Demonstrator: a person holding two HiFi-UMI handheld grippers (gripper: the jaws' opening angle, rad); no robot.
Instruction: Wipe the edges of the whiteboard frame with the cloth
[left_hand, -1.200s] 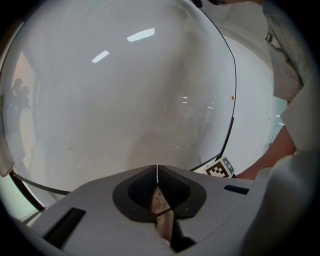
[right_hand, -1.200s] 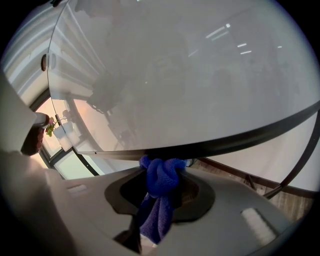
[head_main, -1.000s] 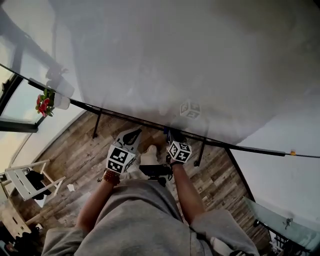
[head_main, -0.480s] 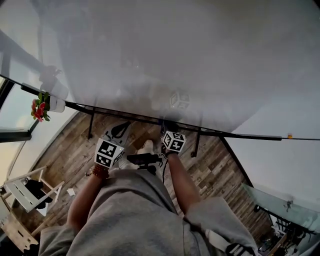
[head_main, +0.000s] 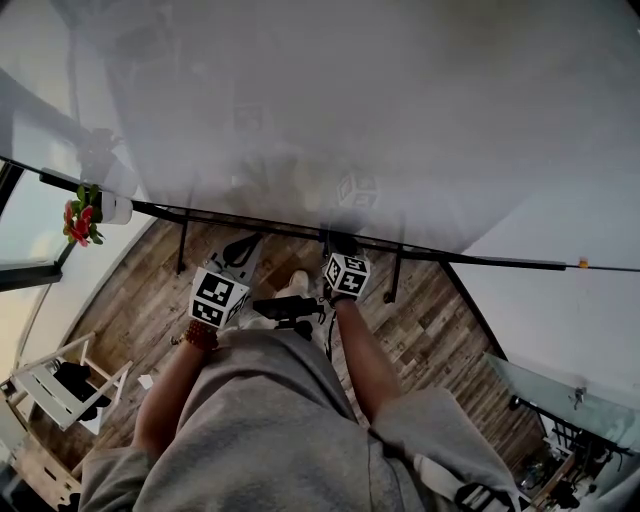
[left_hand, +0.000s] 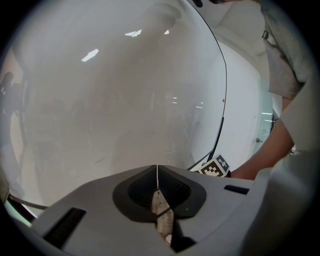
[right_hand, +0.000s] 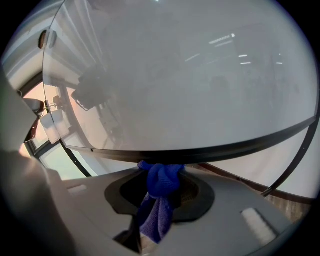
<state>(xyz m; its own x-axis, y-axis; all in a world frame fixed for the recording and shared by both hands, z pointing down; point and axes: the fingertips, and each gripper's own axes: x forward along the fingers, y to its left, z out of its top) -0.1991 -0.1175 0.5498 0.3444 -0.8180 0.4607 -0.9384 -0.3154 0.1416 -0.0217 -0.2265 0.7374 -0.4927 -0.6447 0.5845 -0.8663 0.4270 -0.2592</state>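
Two tongs are hovering low by the whiteboard (head_main: 350, 100), above the wooden floor (head_main: 440, 330). Your right tongs (right_hand: 161, 176) are pinching the blue cloth (right_hand: 156, 220), which is bunching into a knot at the tips while its tail is trailing back between the jaws. That knot is touching the lower edge of the dark whiteboard frame (right_hand: 226, 150), directly ahead of the tips. Your left tongs (left_hand: 157, 185) are sitting pressed together with nothing between them, pointing at the board's white face, just left of the right pair and apart from the cloth. Far to the left, a small white pot (head_main: 118, 208) is sitting near the frame, with red flowers (head_main: 80, 218) showing just beside it.
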